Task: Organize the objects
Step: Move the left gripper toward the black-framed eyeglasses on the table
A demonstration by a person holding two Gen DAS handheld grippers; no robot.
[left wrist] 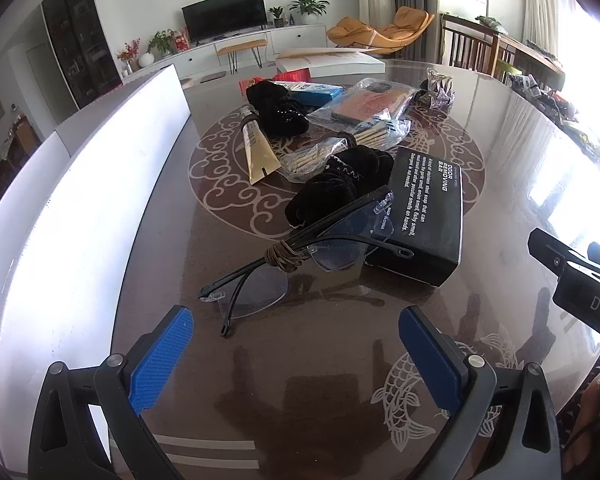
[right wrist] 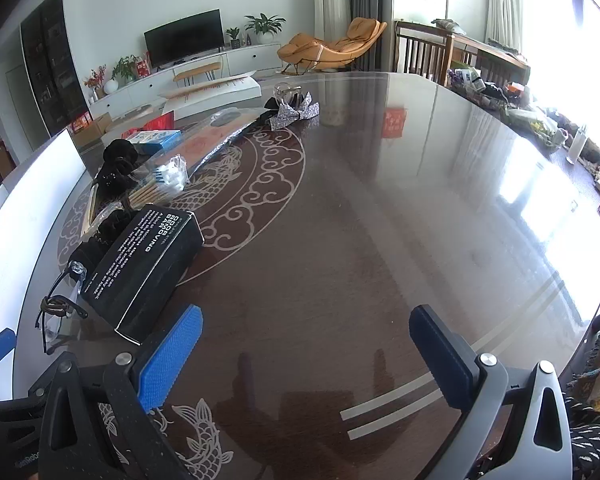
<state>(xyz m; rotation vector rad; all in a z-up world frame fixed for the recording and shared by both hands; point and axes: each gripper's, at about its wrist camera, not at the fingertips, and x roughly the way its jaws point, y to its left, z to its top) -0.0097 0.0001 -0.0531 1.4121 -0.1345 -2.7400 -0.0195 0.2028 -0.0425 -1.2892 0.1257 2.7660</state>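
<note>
My left gripper (left wrist: 296,320) hangs open over the dark table (left wrist: 320,360), with nothing between its blue pads. Just ahead lie clear glasses (left wrist: 260,276) with a brown cord wound round the folded arms. They lean on a black box (left wrist: 424,208) printed "odor removing bar". Behind are two black scrunchies (left wrist: 340,184), a beige tube (left wrist: 258,148), bagged cotton swabs (left wrist: 312,156), a blue box (left wrist: 314,92), a bagged phone case (left wrist: 364,104) and a silver bow (left wrist: 438,88). My right gripper (right wrist: 306,320) stands open over bare table, right of the black box (right wrist: 140,264).
A long white box wall (left wrist: 80,200) runs along the table's left side. White flat cartons (left wrist: 332,62) lie at the far edge. Clutter lines the table's right rim (right wrist: 540,128). The right gripper's body (left wrist: 572,276) shows at the left view's right edge.
</note>
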